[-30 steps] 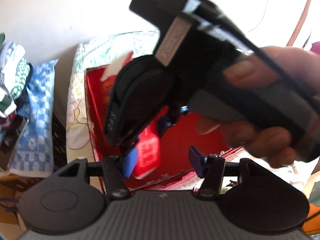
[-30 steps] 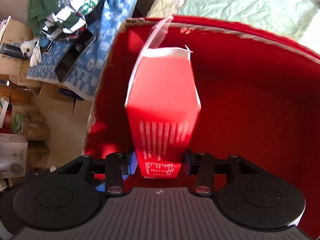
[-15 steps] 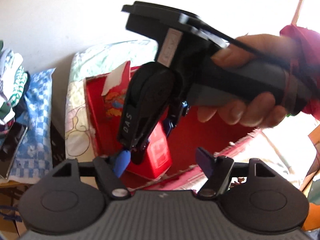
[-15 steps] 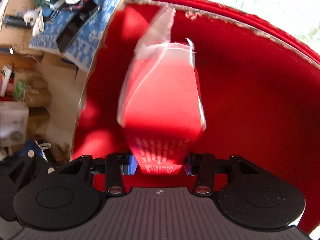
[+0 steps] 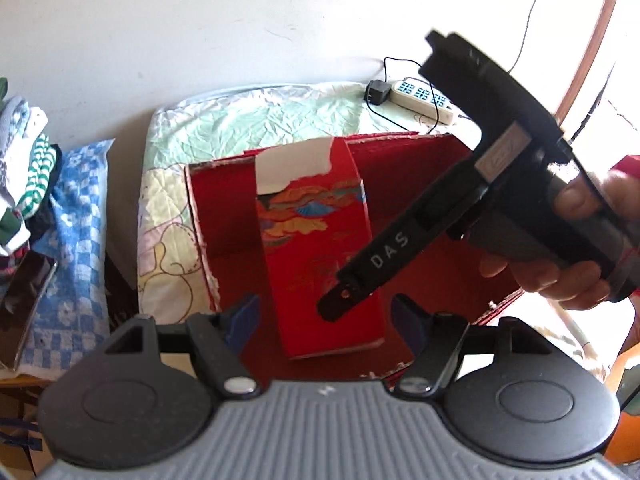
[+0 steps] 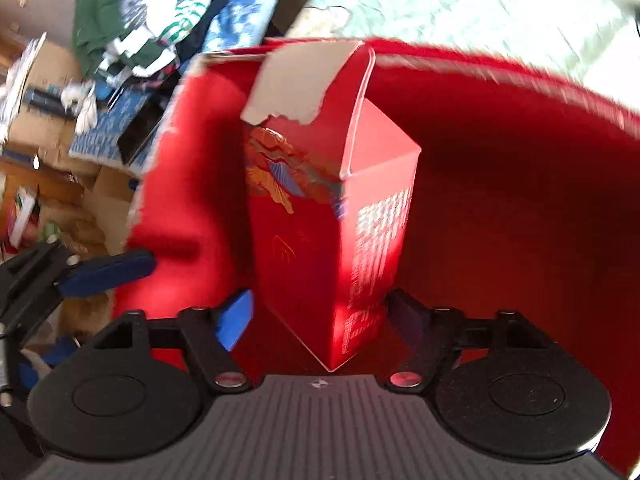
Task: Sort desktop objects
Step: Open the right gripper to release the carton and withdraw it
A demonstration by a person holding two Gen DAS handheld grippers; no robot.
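A tall red carton (image 5: 320,248) with a torn white flap stands upright inside a large red box (image 5: 224,208), near its left wall. It also shows in the right wrist view (image 6: 332,216). My left gripper (image 5: 326,320) is open and empty, just in front of the box. My right gripper (image 6: 320,316) is open, its fingers apart on either side of the carton's base and clear of it. From the left wrist view the right gripper's body (image 5: 472,200) hangs over the box, held by a hand.
The red box (image 6: 520,200) sits on a pale green quilt (image 5: 256,120). A power strip (image 5: 424,100) lies at the quilt's back right. A blue checked cloth (image 5: 68,216) with folded clothes and a dark phone lies to the left. Cardboard boxes (image 6: 44,128) clutter the floor.
My right gripper has opened and let go of the red carton, which now stands in the box. The right gripper has drawn back and up to the right.
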